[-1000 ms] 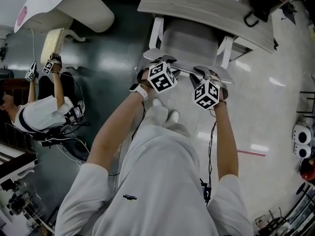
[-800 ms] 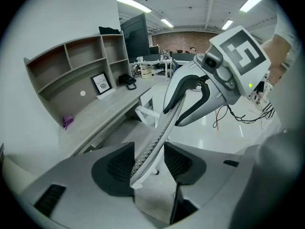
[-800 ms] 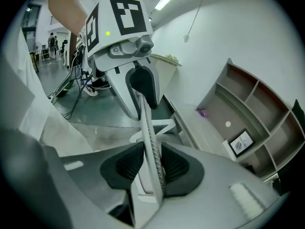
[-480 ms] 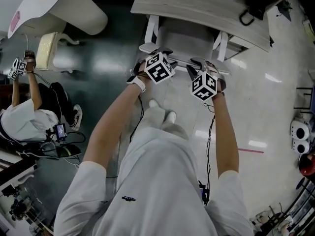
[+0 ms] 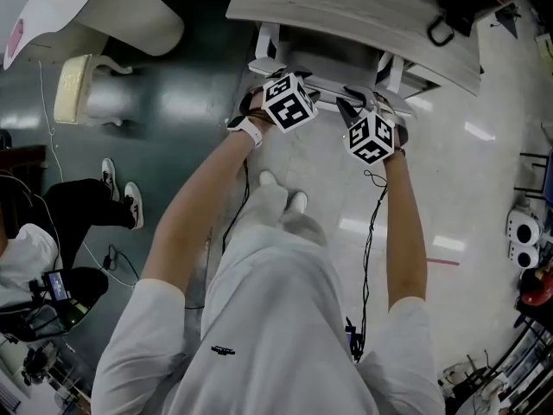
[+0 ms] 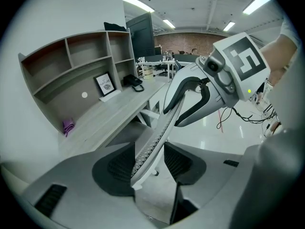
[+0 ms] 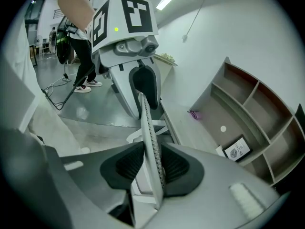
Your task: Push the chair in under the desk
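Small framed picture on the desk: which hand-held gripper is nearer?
Right. The right hand-held gripper holds the white mesh chair back nearer the framed picture; the left hand-held gripper sits farther along.

I was in an open-plan office: the bench in front of me carried a cubby shelf unit with a framed print and what looked like a desk phone, more desks ran back toward a brick wall, strip lights lined the ceiling, and the floor shone, hard and polished
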A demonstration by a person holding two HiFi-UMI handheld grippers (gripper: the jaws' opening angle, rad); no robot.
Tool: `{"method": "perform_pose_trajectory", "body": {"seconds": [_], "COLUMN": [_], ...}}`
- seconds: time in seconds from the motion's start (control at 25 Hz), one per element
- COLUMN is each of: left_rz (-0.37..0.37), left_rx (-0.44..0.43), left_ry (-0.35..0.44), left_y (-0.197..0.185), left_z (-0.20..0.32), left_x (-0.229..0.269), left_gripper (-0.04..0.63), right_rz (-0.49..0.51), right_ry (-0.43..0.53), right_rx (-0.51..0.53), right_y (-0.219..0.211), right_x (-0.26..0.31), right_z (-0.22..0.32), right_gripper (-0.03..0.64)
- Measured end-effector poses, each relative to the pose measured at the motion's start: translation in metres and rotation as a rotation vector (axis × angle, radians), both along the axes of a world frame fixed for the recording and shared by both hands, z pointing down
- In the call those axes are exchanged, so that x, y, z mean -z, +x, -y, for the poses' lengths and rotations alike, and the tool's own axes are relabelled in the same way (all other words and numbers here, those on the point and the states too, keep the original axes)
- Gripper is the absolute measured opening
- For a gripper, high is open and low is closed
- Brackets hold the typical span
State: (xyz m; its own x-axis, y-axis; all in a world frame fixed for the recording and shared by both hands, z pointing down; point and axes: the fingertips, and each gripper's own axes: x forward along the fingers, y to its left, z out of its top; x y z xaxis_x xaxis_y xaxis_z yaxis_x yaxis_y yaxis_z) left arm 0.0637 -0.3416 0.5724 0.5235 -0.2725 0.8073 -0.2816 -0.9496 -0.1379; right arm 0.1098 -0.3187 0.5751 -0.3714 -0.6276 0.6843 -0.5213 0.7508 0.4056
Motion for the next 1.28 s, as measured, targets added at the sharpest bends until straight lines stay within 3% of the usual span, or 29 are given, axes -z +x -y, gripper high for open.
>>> {"method": "perform_pose_trajectory", "body": {"seconds": [0.88, 1.28], "left_rz": [-0.045, -0.083], "left_rx": [0.008, 0.013], "left_ry": [0.065, 0.099], "left_y": [0.038, 0.038], "left_z": [0.103, 0.096], "left_x": [0.007, 0.012], "left_gripper": [0.193, 0.198], "right_rz": [-0.035, -0.044], "right_ry": [0.025, 0.074], "right_rx": [-0.007, -0.043], "right_y": [0.037, 0.036], "right_x": [0.003, 0.005], "right_z": [0.104, 0.102], "right_gripper": [0.132, 0.143]}}
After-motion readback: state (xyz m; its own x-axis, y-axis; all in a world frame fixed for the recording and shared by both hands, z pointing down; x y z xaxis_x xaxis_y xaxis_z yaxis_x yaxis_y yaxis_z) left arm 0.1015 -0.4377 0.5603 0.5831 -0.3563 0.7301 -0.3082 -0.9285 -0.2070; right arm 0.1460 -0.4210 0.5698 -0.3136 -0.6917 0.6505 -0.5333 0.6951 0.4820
